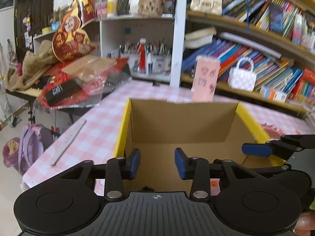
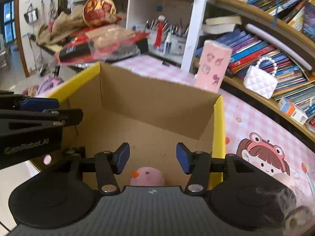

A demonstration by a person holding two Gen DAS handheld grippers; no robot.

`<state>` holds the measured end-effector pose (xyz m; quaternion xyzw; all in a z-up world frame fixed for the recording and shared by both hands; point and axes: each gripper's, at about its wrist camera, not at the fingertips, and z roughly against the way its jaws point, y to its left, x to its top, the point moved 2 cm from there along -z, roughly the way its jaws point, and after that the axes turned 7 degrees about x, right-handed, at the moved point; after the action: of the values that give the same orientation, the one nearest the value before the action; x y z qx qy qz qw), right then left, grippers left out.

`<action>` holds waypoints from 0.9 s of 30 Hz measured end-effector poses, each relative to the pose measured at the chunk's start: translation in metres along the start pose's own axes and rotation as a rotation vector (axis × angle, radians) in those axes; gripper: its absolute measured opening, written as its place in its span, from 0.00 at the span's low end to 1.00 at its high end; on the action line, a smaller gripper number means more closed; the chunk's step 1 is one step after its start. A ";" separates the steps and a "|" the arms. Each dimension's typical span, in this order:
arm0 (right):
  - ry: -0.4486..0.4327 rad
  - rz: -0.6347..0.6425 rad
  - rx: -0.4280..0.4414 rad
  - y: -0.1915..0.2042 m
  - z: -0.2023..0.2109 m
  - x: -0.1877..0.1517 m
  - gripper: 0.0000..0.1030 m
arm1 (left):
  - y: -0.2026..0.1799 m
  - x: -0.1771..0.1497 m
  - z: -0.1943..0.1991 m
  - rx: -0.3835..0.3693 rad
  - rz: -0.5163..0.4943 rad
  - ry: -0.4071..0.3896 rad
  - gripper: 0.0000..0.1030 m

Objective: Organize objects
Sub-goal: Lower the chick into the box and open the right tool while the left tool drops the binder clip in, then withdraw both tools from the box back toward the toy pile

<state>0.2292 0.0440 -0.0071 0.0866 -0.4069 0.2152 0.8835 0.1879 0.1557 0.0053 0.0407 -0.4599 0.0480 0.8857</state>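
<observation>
Right wrist: both hand-held grippers, right hand-held gripper (image 2: 153,158) and left hand-held gripper (image 1: 157,163), are parted narrowly and empty over cardboard box (image 2: 157,102); the close-set grippers may be knocked together, or pink plush (image 2: 147,177) mis-grabbed.

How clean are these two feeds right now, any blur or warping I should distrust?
Left wrist view: the shelves bow from fisheye warp, the pink card is smeared, but the left claw and box read sharp. Right wrist view: the same curved shelves, soft background, and the pink toy is half hidden behind the right claw.
</observation>
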 end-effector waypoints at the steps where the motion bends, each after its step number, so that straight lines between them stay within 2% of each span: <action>1: -0.015 -0.008 -0.003 0.001 0.006 0.001 0.53 | 0.001 0.002 0.007 -0.001 0.004 -0.014 0.48; 7: -0.108 -0.051 -0.028 0.009 0.051 0.002 0.58 | 0.010 0.006 0.052 -0.019 0.041 -0.104 0.64; 15: -0.159 -0.117 -0.092 0.025 0.099 -0.021 0.58 | 0.024 -0.017 0.092 -0.019 0.060 -0.115 0.77; 27: -0.148 -0.211 -0.206 0.064 0.142 -0.079 0.58 | 0.046 -0.063 0.128 0.006 0.066 -0.074 0.78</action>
<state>0.0581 0.0306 0.0248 0.0533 -0.4792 0.0714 0.8732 0.0430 0.1834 0.0286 0.0300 -0.4932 0.0773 0.8660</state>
